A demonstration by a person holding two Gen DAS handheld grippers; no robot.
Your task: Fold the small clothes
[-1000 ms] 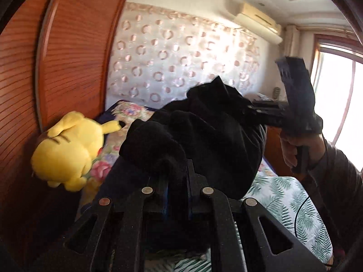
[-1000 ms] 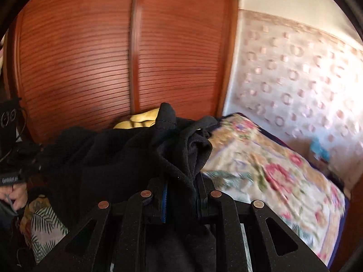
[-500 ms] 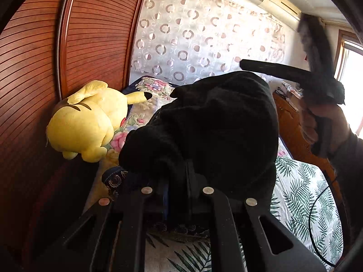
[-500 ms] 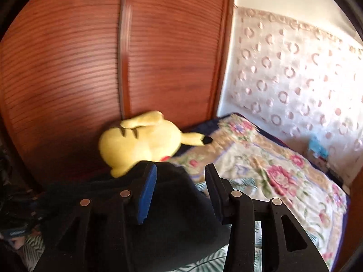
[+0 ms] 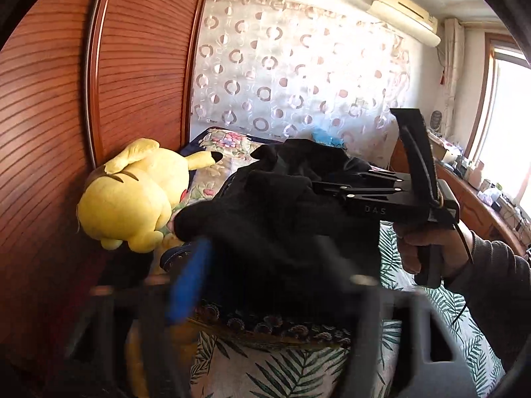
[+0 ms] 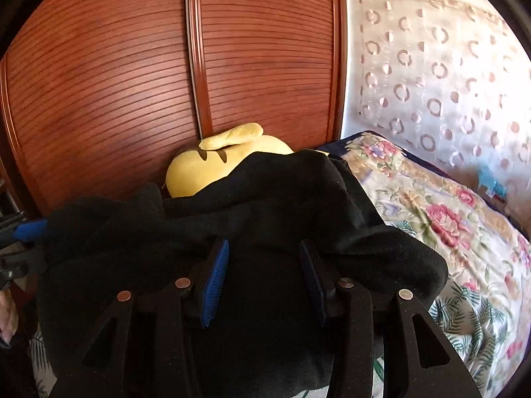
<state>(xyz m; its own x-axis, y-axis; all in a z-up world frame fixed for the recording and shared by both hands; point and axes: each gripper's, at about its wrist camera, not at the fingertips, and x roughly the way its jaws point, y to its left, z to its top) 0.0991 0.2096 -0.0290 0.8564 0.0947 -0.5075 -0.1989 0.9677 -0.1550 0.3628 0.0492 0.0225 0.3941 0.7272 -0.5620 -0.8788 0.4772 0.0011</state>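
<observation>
Two grippers work one black garment [image 6: 272, 219], which lies heaped on the bed [image 6: 464, 232] over floral and leaf-print covers. Left gripper [image 5: 265, 285] — motion-blurred, jaws just been opening, now spread wide, blue pad [image 5: 189, 285] clear of the cloth though the garment sits between the fingers: released. Right gripper [image 6: 262, 275] — jaws have just been opening too, blue pads apart, garment lying loose between and over them, not pinched. In the left view the right gripper's side reads "DAS", a hand [image 5: 428, 245] on its grip. Yellow plush [image 5: 132, 195] rests just beside the garment, against the slatted wood wardrobe [image 6: 132, 83]. No container in view.
</observation>
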